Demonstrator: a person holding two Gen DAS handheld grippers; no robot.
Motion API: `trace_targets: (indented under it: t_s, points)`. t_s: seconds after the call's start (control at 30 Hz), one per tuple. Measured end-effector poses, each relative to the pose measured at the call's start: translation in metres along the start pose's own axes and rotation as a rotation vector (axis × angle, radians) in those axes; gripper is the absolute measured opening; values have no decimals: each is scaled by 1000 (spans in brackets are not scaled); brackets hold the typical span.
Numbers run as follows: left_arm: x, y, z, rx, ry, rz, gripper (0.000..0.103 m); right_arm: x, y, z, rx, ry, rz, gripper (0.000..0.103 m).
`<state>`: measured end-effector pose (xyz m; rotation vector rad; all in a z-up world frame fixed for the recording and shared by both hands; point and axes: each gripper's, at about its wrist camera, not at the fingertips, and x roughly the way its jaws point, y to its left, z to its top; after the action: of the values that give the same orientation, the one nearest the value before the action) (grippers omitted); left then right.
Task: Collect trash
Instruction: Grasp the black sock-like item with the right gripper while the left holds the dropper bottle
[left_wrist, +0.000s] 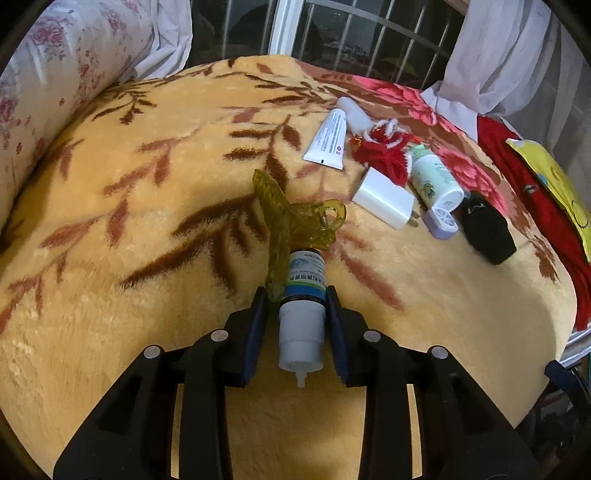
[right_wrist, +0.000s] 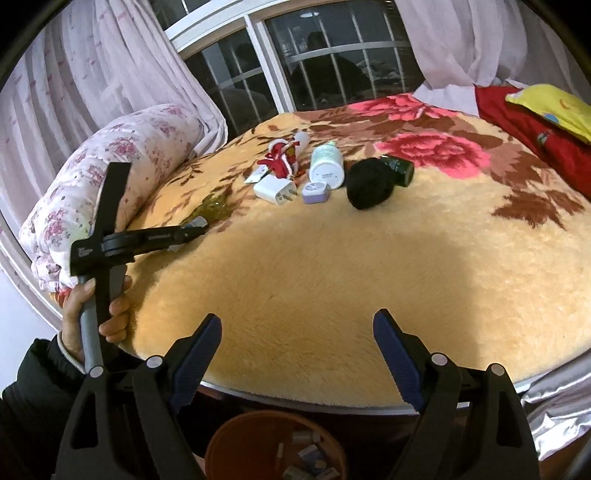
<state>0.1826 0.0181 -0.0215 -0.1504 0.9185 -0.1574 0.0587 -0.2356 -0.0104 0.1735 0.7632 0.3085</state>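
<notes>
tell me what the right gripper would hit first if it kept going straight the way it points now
Most likely the bare yellow blanket: the open, empty right gripper points down at it, with nothing between. The black pouch and purple case lie farther along. Depth is hard to judge.

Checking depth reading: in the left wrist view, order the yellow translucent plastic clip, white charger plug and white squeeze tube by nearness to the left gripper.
1. Yellow translucent plastic clip, just ahead of the left gripper.
2. White charger plug, ahead, right.
3. White squeeze tube, farthest back.
</notes>
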Motion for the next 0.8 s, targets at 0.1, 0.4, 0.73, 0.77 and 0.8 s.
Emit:
trace_targets:
  t_s: [0.1, 0.4, 0.73, 0.77, 0.8]
  points:
    - [-9, -3, -9, 10, -13, -5, 31, 1, -6, -1, 20, 5, 4, 83]
    - [-19, -7, -25, 31, -50, 1, 37, 0, -8, -3, 22, 2, 8, 83]
    - [-15, -14, -21, 54, -58, 18, 23, 0, -4, -7, 10, 5, -2, 84]
    - [-17, -14, -23, 46, -62, 7, 23, 0, -4, -7, 11, 6, -1, 84]
    - [-19, -15, -26, 40, -67, -3, 23, 1, -4, -7, 11, 7, 0, 84]
